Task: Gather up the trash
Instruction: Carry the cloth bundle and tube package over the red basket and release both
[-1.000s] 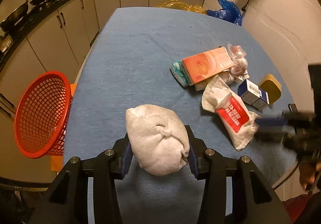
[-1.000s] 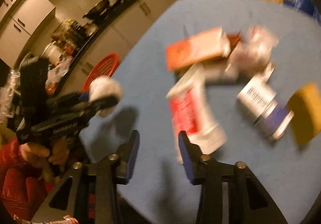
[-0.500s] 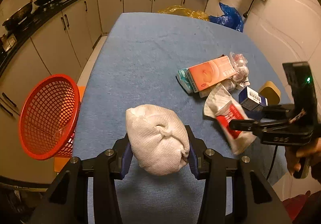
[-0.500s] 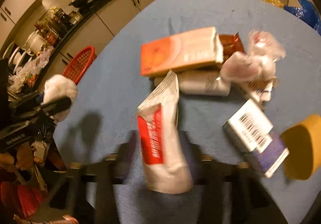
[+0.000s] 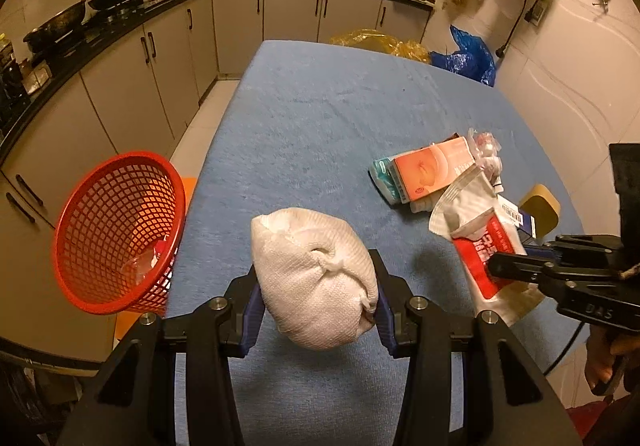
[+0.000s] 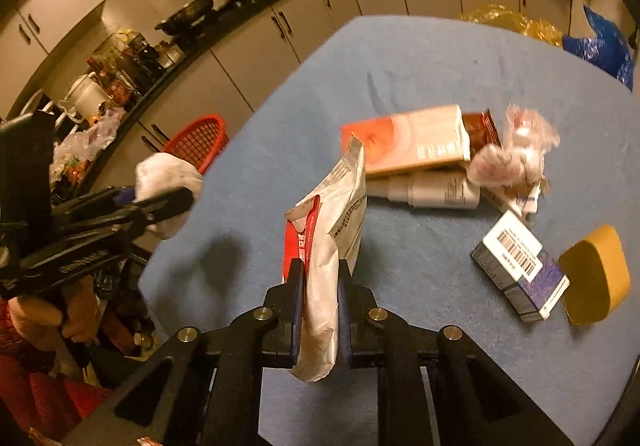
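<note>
My left gripper point(image 5: 318, 288) is shut on a crumpled white paper wad point(image 5: 314, 278) and holds it above the near part of the blue table point(image 5: 320, 118). The wad also shows in the right wrist view point(image 6: 166, 176). My right gripper point(image 6: 318, 272) is shut on a white and red pouch point(image 6: 332, 214), lifted off the table; the pouch shows in the left wrist view too point(image 5: 478, 242). A red mesh basket point(image 5: 116, 234) stands tilted beside the table's left edge, with some scraps inside.
On the right of the table lie an orange-white box point(image 6: 412, 140), a white tube point(image 6: 432, 190), crumpled wrappers point(image 6: 516, 150), a barcode box point(image 6: 520, 270) and a yellow sponge point(image 6: 596, 274). Kitchen cabinets point(image 5: 132, 78) run along the left and back.
My right gripper moved in over the white and red pouch, closed on it and raised it off the table. My left gripper kept holding the wad and lifted slightly.
</note>
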`<state>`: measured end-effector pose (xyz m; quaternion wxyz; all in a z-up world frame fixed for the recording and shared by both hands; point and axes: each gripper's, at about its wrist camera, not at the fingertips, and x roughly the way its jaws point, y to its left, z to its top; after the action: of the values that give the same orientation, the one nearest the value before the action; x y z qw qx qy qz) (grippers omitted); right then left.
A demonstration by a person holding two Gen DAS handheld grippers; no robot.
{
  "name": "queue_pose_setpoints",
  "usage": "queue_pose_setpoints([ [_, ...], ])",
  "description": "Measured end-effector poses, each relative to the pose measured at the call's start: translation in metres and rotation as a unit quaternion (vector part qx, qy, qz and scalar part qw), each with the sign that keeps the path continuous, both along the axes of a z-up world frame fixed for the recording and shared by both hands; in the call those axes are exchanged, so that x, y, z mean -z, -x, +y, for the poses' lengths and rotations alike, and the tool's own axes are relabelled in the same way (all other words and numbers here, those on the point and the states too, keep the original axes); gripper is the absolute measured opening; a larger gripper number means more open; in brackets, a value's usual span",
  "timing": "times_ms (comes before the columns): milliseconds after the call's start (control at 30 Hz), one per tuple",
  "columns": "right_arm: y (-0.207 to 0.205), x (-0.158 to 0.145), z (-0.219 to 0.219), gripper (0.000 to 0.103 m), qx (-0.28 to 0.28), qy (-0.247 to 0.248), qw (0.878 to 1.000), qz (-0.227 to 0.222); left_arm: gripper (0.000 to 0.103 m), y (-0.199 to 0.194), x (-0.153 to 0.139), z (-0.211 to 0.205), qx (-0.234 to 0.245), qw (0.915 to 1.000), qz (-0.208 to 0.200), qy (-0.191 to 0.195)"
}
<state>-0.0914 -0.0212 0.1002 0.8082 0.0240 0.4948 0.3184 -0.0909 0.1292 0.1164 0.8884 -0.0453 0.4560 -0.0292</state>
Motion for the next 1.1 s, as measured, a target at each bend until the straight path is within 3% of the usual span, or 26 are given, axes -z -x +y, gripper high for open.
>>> queue_pose_setpoints([
  [1100,0.004,-0.038,0.042,0.015,-0.042,-0.013,0.999,-0.028,0.045,0.022,-0.022,0.041,-0.044,0.9984,-0.035,0.005],
])
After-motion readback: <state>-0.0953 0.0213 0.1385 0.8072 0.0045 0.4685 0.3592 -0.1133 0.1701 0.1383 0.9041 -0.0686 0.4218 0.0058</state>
